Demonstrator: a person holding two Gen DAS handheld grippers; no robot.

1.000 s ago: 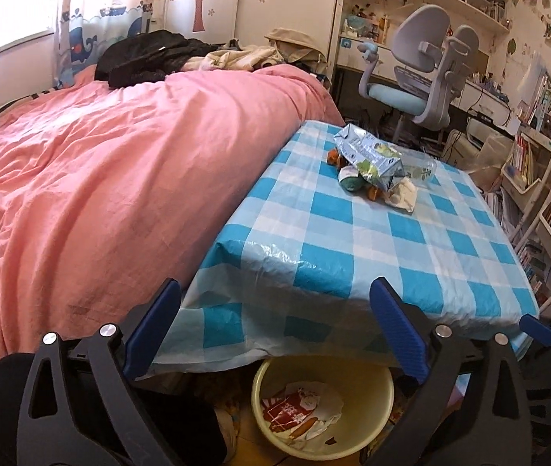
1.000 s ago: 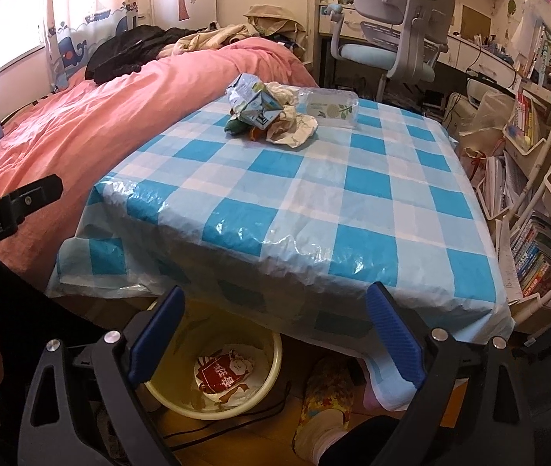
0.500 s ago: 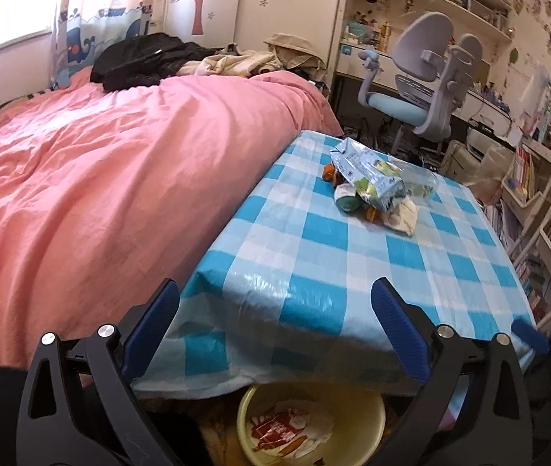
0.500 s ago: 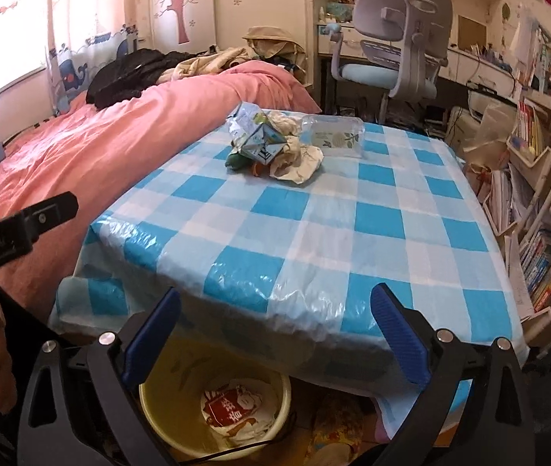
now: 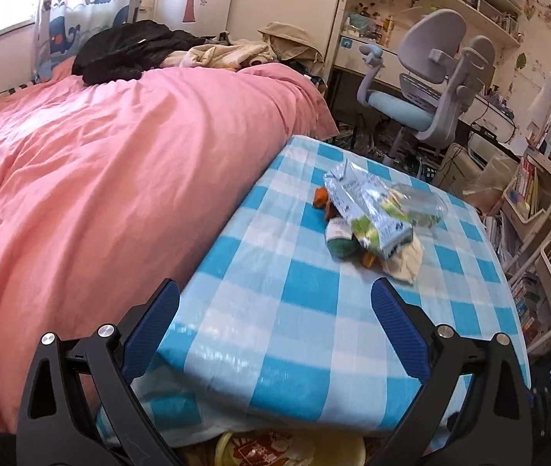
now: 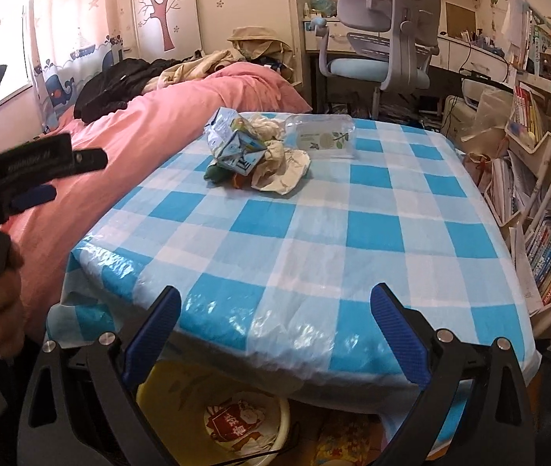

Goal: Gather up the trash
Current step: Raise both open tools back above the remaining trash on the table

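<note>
Sitting toward the far side of the table (image 6: 353, 233), on its blue-and-white checked cloth, is the trash pile: a crushed drink carton (image 6: 233, 143) on top, a crumpled paper tissue (image 6: 281, 173) just to its right and touching it, a dark green scrap (image 6: 215, 173) tucked under the carton's near edge, and small orange bits (image 5: 320, 196) poking out beside it. Right behind the heap lies a flattened clear plastic pack (image 6: 322, 136) with a leaf print, close against the tissue.

And look below the near table edge — a yellow bin (image 6: 182, 400) on the floor, partly under the overhanging cloth, with a red-and-white wrapper (image 6: 236, 419) already inside!

Now the tools. The right gripper (image 6: 274, 334) hangs over the near edge of the table, blue-padded fingers (image 6: 151, 338) spread wide, nothing between them, well short of the pile. The left gripper (image 5: 275, 330) is over the near left corner, its fingers just as wide apart and empty. From the right camera you can see a hand (image 6: 2, 303) wrapped around the left tool's black handle at the far left.

A pink duvet (image 5: 101, 178) runs right alongside the table's left edge, dark clothing (image 5: 128, 50) heaped at its far end, and a grey-and-blue desk chair (image 6: 384, 35) stands beyond the table.
</note>
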